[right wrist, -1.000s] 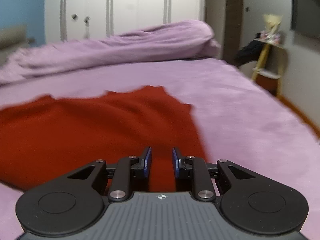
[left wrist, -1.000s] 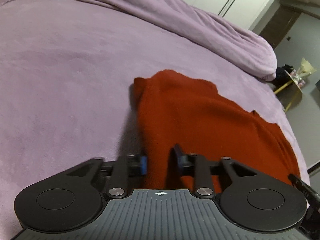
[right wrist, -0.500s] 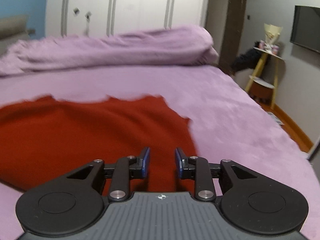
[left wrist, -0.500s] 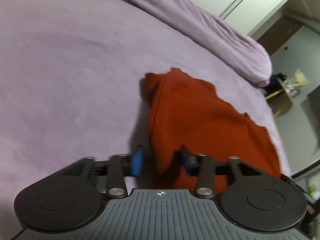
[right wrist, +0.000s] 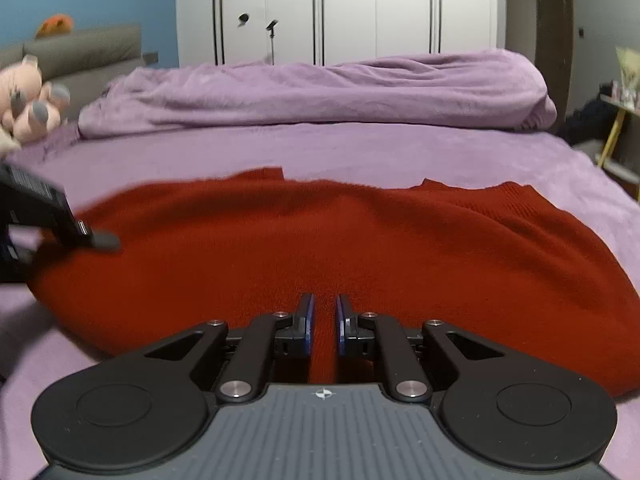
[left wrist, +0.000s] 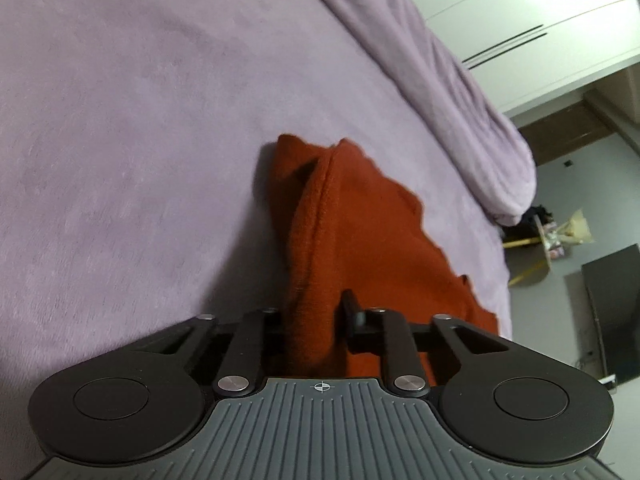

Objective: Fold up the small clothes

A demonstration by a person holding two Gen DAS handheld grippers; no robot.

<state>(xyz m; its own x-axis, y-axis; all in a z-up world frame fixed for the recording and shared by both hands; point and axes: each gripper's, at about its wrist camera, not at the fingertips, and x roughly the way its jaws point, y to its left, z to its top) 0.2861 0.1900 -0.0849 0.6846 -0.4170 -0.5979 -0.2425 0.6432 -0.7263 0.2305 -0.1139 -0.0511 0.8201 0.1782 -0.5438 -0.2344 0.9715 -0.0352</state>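
Note:
A rust-red knitted garment (right wrist: pixel 320 240) lies spread on the purple bed. In the left wrist view my left gripper (left wrist: pixel 314 314) is shut on a raised fold of the garment (left wrist: pixel 340 216), lifting its left edge off the bed. In the right wrist view my right gripper (right wrist: pixel 322 320) is shut on the garment's near edge, with a narrow gap between the blue pads (right wrist: pixel 307 316). The left gripper (right wrist: pixel 60 220) shows at the left of that view, at the garment's left end.
The purple bed sheet (left wrist: pixel 140 140) extends all around. A rolled purple duvet (right wrist: pixel 320 92) lies along the far side. A pink plush toy (right wrist: pixel 28 96) sits by the headboard. White wardrobe doors (right wrist: pixel 340 8) stand behind. A yellow side table (left wrist: pixel 536 256) stands off the bed's right.
My left gripper has closed on the garment's left edge and lifted it into a raised fold. My right gripper has swung left and now sits over the middle of the near edge.

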